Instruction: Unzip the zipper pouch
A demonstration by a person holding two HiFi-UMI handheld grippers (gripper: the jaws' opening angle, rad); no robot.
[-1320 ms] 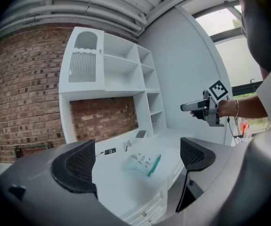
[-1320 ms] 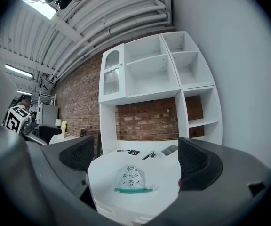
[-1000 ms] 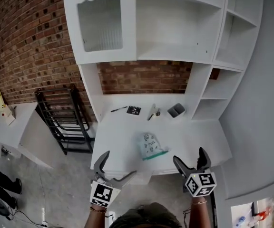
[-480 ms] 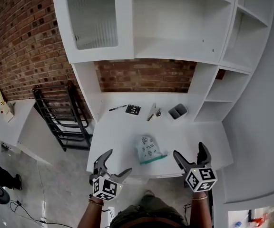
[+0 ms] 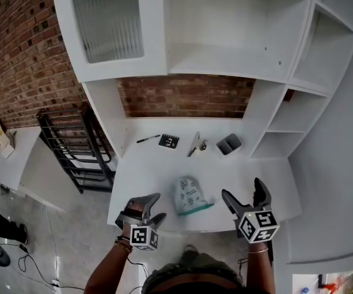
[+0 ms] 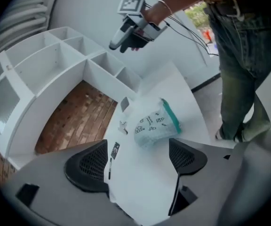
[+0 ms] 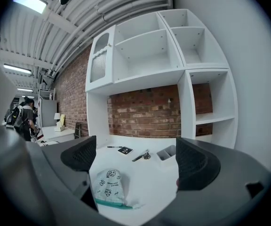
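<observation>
A white zipper pouch (image 5: pixel 188 194) with small black drawings lies on the white desk (image 5: pixel 152 176), its teal zipper edge toward the front edge. My left gripper (image 5: pixel 154 206) hovers at the desk's front left, left of the pouch and apart from it. Its jaws are closing with nothing between them. In the left gripper view the pouch (image 6: pixel 154 124) lies beyond the gripper (image 6: pixel 138 159). My right gripper (image 5: pixel 242 190) stands open to the right of the pouch, empty. The right gripper view shows the pouch (image 7: pixel 108 185) low between its jaws (image 7: pixel 135 161), some way ahead.
At the back of the desk lie a black pen (image 5: pixel 148 139), a black card (image 5: pixel 168 141), keys (image 5: pixel 196 146) and a small grey bin (image 5: pixel 228 144). White shelves (image 5: pixel 225 35) rise above the desk. A black metal rack (image 5: pixel 72 155) stands at the left.
My left gripper has rolled onto its side and moved toward the pouch, its jaws narrower than before. The right gripper has barely moved. The pouch lies as it did.
</observation>
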